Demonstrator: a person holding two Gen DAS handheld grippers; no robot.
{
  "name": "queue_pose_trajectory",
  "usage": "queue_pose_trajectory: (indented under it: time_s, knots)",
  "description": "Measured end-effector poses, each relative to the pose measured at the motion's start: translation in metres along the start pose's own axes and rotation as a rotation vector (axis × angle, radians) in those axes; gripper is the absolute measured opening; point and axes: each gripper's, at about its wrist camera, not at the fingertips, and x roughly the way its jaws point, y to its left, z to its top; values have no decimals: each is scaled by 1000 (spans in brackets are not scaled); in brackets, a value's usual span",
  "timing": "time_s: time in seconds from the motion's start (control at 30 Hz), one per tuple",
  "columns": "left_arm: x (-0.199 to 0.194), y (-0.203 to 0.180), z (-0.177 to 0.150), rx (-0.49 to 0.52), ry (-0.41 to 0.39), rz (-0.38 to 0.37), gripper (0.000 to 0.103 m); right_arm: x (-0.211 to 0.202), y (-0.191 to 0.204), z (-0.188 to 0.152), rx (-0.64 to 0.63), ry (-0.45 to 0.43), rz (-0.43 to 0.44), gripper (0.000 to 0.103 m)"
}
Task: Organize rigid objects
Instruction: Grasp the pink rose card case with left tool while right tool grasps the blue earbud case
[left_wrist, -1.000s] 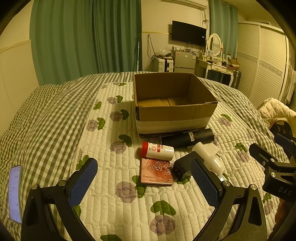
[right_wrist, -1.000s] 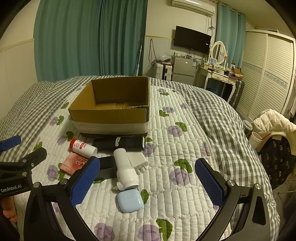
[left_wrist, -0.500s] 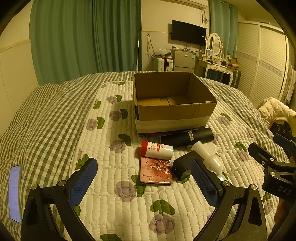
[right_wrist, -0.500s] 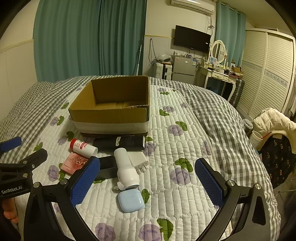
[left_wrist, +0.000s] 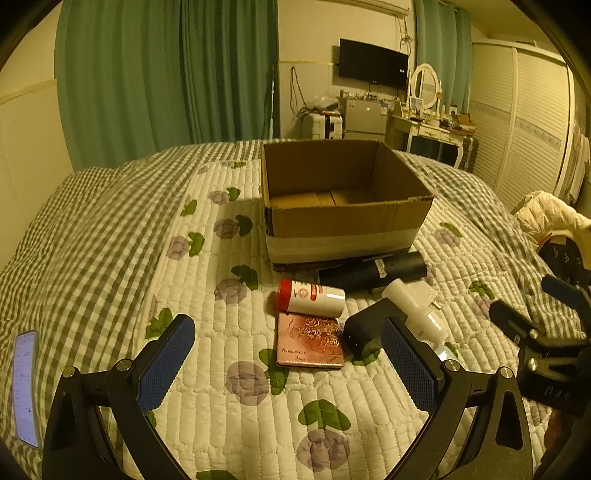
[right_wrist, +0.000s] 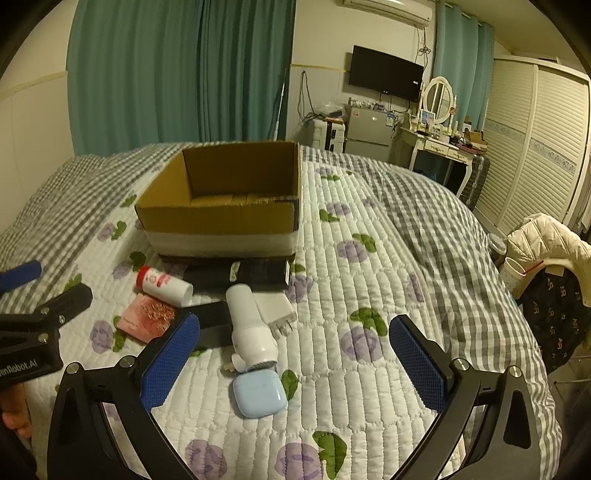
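An open cardboard box (left_wrist: 343, 225) (right_wrist: 221, 221) stands on the quilted bed. In front of it lie a black cylinder (left_wrist: 369, 271) (right_wrist: 258, 271), a red-capped white bottle (left_wrist: 310, 297) (right_wrist: 164, 284), a pink booklet (left_wrist: 308, 345) (right_wrist: 146, 321), a black block (left_wrist: 364, 330) (right_wrist: 210, 325), a white device (left_wrist: 415, 314) (right_wrist: 251, 332) and a white charger (right_wrist: 275, 308). A pale blue earbud case (right_wrist: 258, 393) lies nearest. My left gripper (left_wrist: 288, 362) is open above the quilt before the booklet. My right gripper (right_wrist: 295, 358) is open, just over the blue case.
A phone (left_wrist: 24, 387) lies on the checked cover at the left. A chair with a cream jacket (right_wrist: 546, 243) stands by the bed's right edge. A dresser (right_wrist: 439, 147) and wardrobe (right_wrist: 535, 147) are beyond.
Both grippers have drifted very slightly; the objects lie as before and both grippers stay open.
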Motion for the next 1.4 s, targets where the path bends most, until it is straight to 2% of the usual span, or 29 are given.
queue_pose_trajectory:
  time_s: [0.23,0.33,0.47,0.63,0.67,0.7,0.77,0.87,1.23,1.4]
  knots:
    - [32,-1,-10,6,92,-4,102,40,6,-30,-33,126,17,100]
    - [51,-1,-16,-4,168,-13,102,59,9,-43,-38,185,39,97]
    - [72,-4,-24,1,236,-6,102,78,10,-52,-51,222,49,94]
    - [90,-7,-29,22,280,-5,102,98,8,-56,-46,272,65,85]
    - [93,-7,-29,23,286,-4,102,99,9,-56,-52,269,70,79]
    - [97,-7,-30,18,294,-8,102,100,10,-56,-62,268,77,66]
    - [104,-7,-30,14,313,-14,102,103,14,-55,-84,281,102,50]
    - [112,-8,-32,23,333,-10,102,103,14,-55,-95,280,108,50]
    - [141,-22,-26,139,318,35,102,106,7,-50,-51,305,158,49]
    - [143,-23,-24,170,319,24,99,105,6,-50,-51,307,162,49]
